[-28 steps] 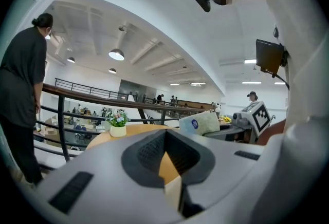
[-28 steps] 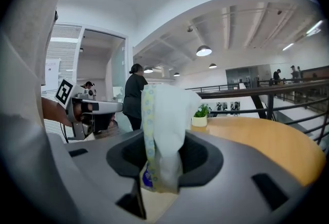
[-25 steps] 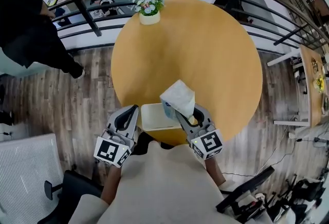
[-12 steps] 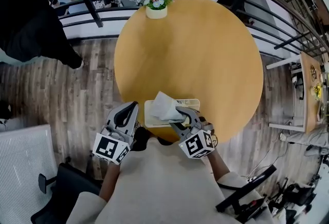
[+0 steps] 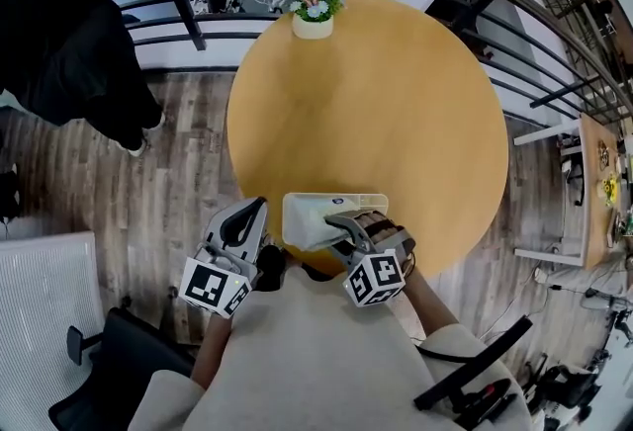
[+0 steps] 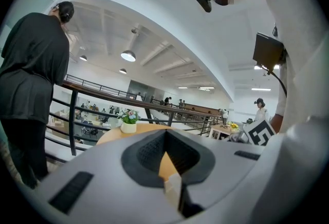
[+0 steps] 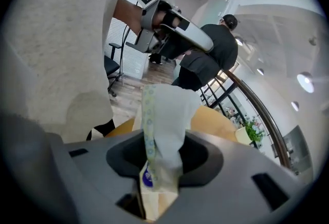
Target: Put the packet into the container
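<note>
A round wooden table [image 5: 396,103] fills most of the head view, and a white rectangular container [image 5: 371,199] is set at its near edge, just in front of the person. A soft white packet [image 7: 167,110] with a patterned seam is pinched at its lower end between the jaws of the right gripper [image 5: 338,224], which are closed on it and held partly apart by its thickness. The packet's long axis is seen to run straight out ahead of those jaws, away from the gripper body. From above, its free end is laid leftward over the container's opening, within the rim. Whether it already rests on the container's floor cannot be told. The release is therefore judged to turn on the packet being low enough inside the walls before the jaws are spread. The left gripper [image 5: 257,209] is held just beside the container's left wall, apart from it, its jaws pressed together at the tips with nothing between them. A small flower pot [image 5: 313,24] is left well apart at the table's far edge
</note>
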Available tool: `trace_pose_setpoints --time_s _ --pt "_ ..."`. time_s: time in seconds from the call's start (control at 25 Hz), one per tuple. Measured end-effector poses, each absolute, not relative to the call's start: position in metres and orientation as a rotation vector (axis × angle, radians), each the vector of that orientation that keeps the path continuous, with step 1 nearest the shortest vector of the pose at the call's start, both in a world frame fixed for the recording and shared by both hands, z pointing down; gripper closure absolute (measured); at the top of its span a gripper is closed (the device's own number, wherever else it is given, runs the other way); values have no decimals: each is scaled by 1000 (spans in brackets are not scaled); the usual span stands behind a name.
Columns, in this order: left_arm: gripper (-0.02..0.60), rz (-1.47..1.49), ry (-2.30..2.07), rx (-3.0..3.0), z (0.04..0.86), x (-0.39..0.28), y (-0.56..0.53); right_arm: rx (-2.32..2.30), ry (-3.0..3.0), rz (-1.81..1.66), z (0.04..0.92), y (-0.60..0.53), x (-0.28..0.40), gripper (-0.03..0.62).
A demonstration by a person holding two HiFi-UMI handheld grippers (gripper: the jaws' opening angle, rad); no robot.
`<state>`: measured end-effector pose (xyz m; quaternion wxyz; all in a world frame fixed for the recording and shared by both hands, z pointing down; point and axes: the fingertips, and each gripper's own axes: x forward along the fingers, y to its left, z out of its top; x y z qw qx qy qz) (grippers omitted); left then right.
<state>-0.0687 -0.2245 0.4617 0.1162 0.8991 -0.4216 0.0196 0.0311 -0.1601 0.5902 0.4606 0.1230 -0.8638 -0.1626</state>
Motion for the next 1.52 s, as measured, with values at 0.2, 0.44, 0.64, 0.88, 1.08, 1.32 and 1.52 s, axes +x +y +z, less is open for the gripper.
trace_pose_setpoints --time_s 0.2,0.44,0.64,0.88,1.08,1.32,1.52 --pt "577 31 -1249 2611 462 -79 -226 247 -2094 -389 606 -158 24 441" --pt "577 46 -1246 2624 462 -81 -228 194 -2030 -337 635 -165 24 441" --pt "577 35 -1245 2612 463 -82 -228 162 -1962 -244 653 -168 22 441" --pt "577 24 -1244 2606 465 -83 -230 77 -1914 -120 681 -168 16 441" --pt "577 14 -1257 2603 463 -90 -230 37 -1872 -106 697 -168 14 441" --pt "577 14 -1261 2597 464 -93 -226 25 -1875 -95 700 -167 11 439" --pt "577 23 -1235 2610 464 -87 -226 27 -1888 -83 699 -167 12 439"
